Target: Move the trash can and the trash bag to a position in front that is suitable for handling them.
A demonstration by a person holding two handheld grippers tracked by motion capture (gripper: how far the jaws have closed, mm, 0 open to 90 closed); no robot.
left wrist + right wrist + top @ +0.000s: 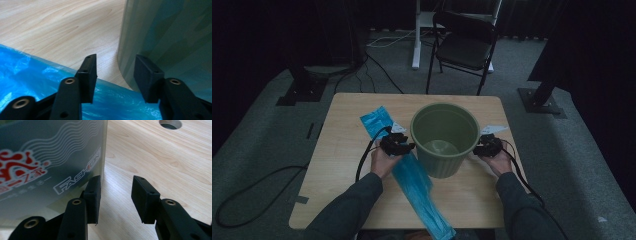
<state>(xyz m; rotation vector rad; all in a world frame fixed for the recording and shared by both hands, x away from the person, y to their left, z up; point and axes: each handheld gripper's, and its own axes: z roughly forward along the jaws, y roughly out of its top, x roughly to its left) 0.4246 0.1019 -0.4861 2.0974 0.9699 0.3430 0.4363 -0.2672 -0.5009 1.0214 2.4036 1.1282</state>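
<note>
At the near edge of the wooden table (342, 195), a long folded blue plastic bin liner (419, 192) overhangs the rim and runs diagonally back toward the far left corner, passing just left of the bin. Left gripper (404, 146) hovers above the liner's middle, right beside the bin wall; in the left gripper view its jaws stand apart with nothing between them, liner below and green wall to one side. Likely lining up either to pinch the liner or to steady the bin. Green plastic waste bin (445, 136) stands upright at table centre, mouth open, nothing inside it. Right gripper (481, 148) sits against the bin's opposite side, low near the base; jaws apart and unloaded, one pad just beside the printed label (37, 173), which suggests bracing rather than gripping. Beyond the far edge, a folding chair (464, 47) on grey carpet.
</note>
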